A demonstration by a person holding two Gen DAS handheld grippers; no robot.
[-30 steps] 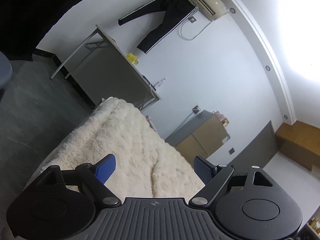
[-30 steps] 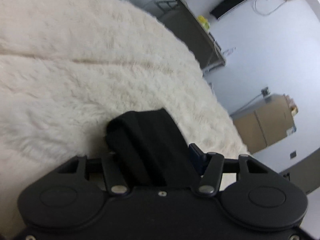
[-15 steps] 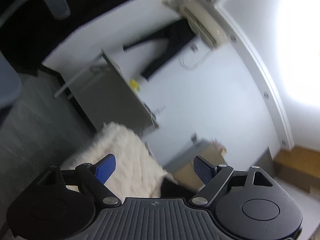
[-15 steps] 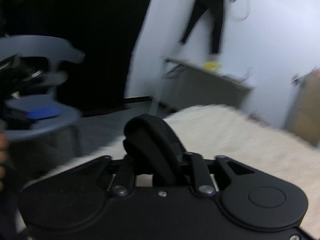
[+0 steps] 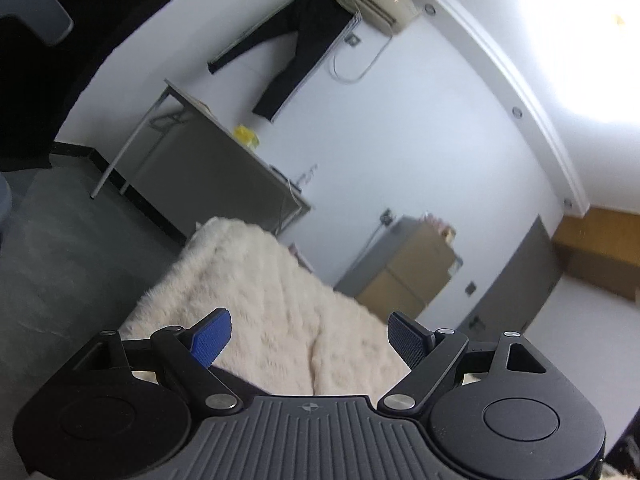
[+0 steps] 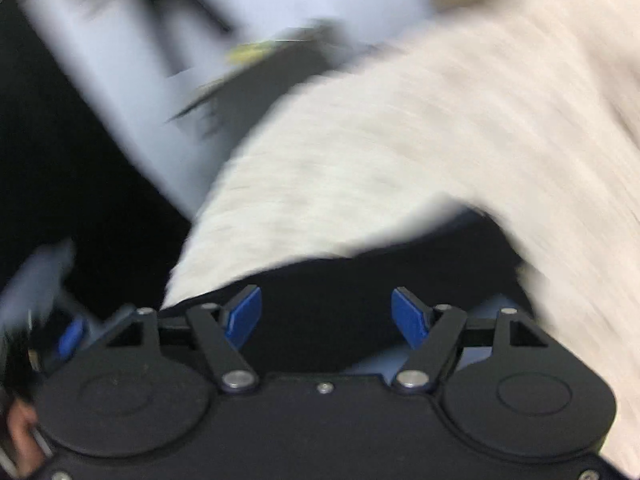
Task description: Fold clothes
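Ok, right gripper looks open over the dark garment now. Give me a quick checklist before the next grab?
1. Right gripper open: ok, blue pads apart.
2. Left gripper open and holding nothing: ok.
3. Dark garment lying on the fluffy blanket: ok, it sits ahead of the right fingers.
4. Garment's fold state and edges: cannot tell, the right view is motion-blurred.
5. Right view steady enough to aim: not ok.
6. Blanket ahead of the left gripper free of cloth: ok.
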